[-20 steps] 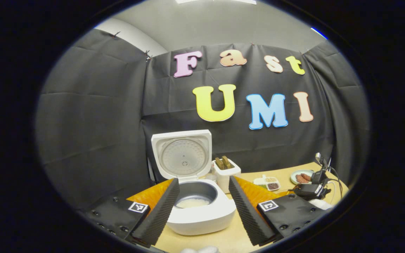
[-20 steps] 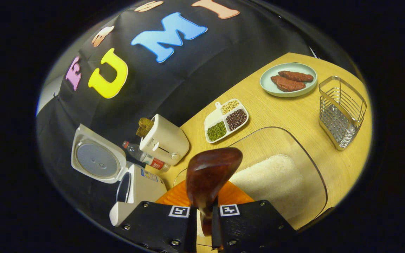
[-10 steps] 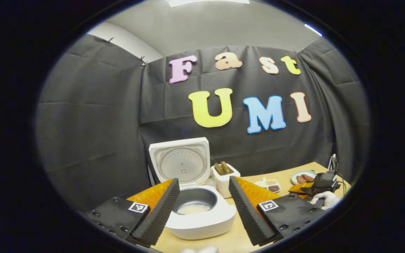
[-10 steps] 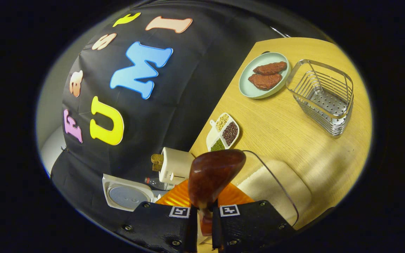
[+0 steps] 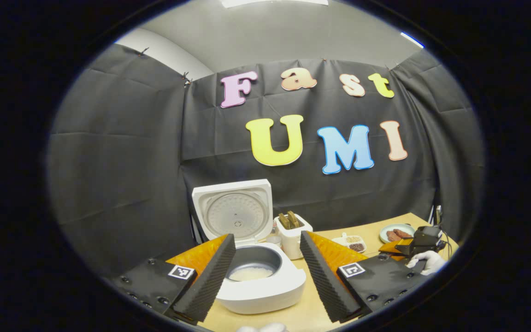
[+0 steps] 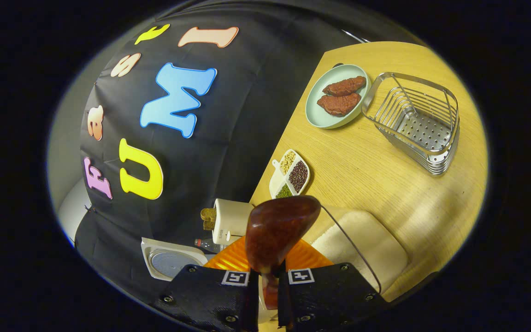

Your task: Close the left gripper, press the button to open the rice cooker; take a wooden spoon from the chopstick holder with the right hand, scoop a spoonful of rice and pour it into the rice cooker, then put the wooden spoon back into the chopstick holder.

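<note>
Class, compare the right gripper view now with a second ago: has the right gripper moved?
Yes. The right gripper, shut on the wooden spoon, has rolled and swung toward the metal chopstick holder: the holder and the plate of meat have shifted up-left in its view.

Left gripper view faces the rice cooker [image 5: 256,272] nearby; right gripper view overlooks it [image 6: 168,263] from above.

The right gripper [image 6: 268,295] has its jaws clamped on the handle of a dark brown wooden spoon [image 6: 279,230], bowl raised ahead of them. Beyond the jaws, on the pale wooden tabletop [image 6: 362,170], stands an empty wire chopstick holder [image 6: 415,122].
</note>
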`<state>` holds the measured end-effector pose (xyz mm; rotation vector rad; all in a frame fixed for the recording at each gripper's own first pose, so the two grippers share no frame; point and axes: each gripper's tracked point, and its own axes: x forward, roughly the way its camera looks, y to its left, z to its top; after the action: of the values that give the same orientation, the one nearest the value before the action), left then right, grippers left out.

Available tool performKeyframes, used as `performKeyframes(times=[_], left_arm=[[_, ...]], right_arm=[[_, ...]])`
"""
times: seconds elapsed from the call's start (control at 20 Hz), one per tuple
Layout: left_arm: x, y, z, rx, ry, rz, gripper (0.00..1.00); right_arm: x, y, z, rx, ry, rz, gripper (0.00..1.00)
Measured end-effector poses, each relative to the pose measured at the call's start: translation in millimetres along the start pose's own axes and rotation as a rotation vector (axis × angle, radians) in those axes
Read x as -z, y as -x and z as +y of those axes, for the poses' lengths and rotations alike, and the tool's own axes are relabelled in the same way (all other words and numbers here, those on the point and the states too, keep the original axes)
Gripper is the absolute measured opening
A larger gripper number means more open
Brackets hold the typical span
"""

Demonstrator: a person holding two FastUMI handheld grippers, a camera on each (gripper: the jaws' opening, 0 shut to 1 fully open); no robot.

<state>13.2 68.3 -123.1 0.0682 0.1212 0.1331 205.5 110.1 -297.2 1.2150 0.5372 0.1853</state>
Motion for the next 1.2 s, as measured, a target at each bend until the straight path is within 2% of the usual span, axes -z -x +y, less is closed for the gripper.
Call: performKeyframes(times=[0.25,0.4,0.55,0.85,1.2], left_arm=[[-0.2,-1.1,1.9,0.012,-0.002,-0.005,0.99],[8.5,2.6,6.8,0.022,-0.006,0.002,0.99],[12.7,8.7,18.1,0.013,0.006,0.009,0.99],[7.6,24.4,47.9,-0.036,0.012,-0.017,0.99],[11.8,41.6,74.1,-0.084,0.023,-0.032,0.99]], right_arm=[[-4.5,6.0,19.6,-0.012,-0.011,-0.001,0.16],[-8.4,9.6,52.7,-0.046,-0.029,-0.008,0.17],[5.5,6.4,85.9,-0.08,-0.018,0.013,0.17],[66.6,-10.9,152.8,-0.138,-0.012,0.104,0.17],[174.6,-50.1,213.3,-0.184,0.045,0.247,0.16]])
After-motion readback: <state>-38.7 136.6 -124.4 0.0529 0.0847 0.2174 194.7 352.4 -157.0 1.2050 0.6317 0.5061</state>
